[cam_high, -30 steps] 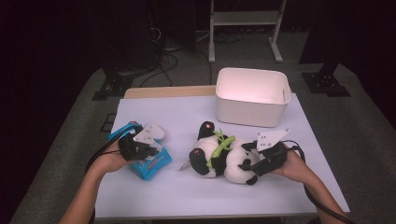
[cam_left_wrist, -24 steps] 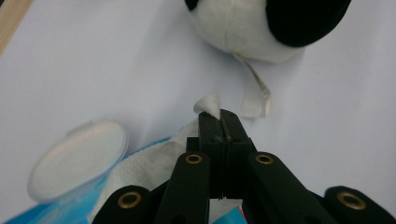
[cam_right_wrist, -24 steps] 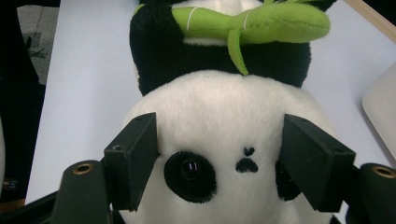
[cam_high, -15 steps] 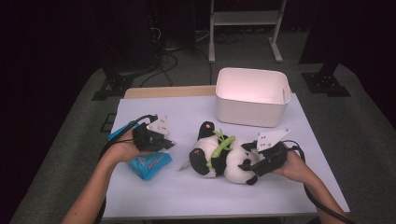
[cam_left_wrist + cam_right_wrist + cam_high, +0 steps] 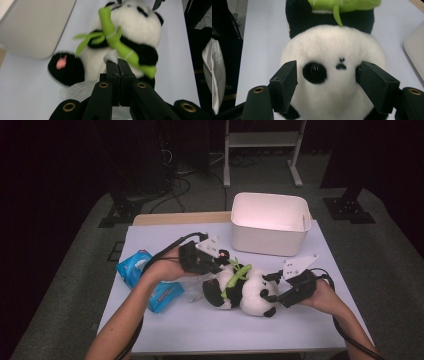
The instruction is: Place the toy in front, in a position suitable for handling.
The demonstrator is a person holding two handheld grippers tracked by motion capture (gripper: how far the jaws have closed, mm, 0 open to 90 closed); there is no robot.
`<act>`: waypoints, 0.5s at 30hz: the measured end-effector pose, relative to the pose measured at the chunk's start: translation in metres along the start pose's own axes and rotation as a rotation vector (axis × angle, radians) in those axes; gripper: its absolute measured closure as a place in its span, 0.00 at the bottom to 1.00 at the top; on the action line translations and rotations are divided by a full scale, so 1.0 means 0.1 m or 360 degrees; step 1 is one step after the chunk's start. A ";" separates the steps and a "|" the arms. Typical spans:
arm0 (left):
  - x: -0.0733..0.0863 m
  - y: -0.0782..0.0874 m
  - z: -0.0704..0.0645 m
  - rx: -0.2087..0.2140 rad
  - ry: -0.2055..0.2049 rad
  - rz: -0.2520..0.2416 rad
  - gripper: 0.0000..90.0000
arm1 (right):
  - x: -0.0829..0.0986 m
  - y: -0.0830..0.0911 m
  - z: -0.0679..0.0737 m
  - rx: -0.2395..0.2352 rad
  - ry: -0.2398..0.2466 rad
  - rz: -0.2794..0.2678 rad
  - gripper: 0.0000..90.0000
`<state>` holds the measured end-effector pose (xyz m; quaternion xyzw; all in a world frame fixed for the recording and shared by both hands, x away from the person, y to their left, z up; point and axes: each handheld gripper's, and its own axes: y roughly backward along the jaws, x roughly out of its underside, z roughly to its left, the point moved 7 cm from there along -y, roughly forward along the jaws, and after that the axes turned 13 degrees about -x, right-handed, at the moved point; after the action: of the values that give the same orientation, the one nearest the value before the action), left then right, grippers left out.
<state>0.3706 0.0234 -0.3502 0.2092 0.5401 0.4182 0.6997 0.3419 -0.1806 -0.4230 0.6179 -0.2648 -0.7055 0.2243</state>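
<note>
Panda [image 5: 245,290] gripped at head by right gripper [image 5: 280,292]; left gripper [image 5: 117,65] pinches tissue [image 5: 111,55].

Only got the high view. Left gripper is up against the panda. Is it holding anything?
Observer: Yes. The left gripper is shut on a white wipe, with a tuft pinched at the tips.
Operator: Is the wipe on the toy?
Observer: The tuft sits at the panda belly, just under the green bamboo. I can't confirm contact.
Operator: Right side?
Observer: The right gripper has one jaw on each side of the panda's face, pressed into the fur by the eyes.
</note>
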 end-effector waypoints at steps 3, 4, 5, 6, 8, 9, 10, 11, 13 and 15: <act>-0.19 -0.15 -0.05 0.0037 -0.0054 -0.0001 0.98 | 0.05 0.08 -0.03 -0.0002 -0.0035 -0.0028 0.33; -0.25 -0.19 -0.07 0.0052 -0.0070 0.0002 0.98 | 0.06 0.11 -0.03 -0.0010 -0.0047 -0.0041 0.33; -0.31 -0.24 -0.10 0.0066 -0.0083 -0.0003 0.98 | 0.07 0.14 -0.03 -0.0016 -0.0043 -0.0048 0.33; -0.37 -0.28 -0.12 0.0084 -0.0094 -0.0008 0.98 | 0.08 0.17 -0.03 -0.0013 -0.0043 -0.0053 0.33; -0.49 -0.36 -0.17 0.0116 -0.0132 -0.0007 0.98 | 0.09 0.23 -0.03 -0.0023 -0.0045 -0.0067 0.33; -0.54 -0.40 -0.20 0.0127 -0.0151 -0.0003 0.98 | 0.11 0.25 -0.03 -0.0027 -0.0042 -0.0072 0.33; -0.59 -0.44 -0.23 0.0146 -0.0165 -0.0003 0.98 | 0.12 0.28 -0.03 -0.0025 -0.0042 -0.0075 0.33; -0.63 -0.47 -0.26 0.0163 -0.0180 -0.0006 0.98 | 0.13 0.31 -0.04 -0.0024 -0.0041 -0.0076 0.33; -0.72 -0.53 -0.32 0.0204 -0.0211 -0.0010 0.98 | 0.16 0.35 -0.04 -0.0031 -0.0060 -0.0095 0.33; -0.78 -0.61 -0.39 0.0235 -0.0239 -0.0002 0.98 | 0.19 0.39 -0.05 -0.0025 -0.0064 -0.0085 0.33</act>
<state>0.3515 -0.0800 -0.3633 0.2907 0.5157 0.3599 0.7211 0.3441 -0.2228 -0.4128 0.6086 -0.2471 -0.7256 0.2050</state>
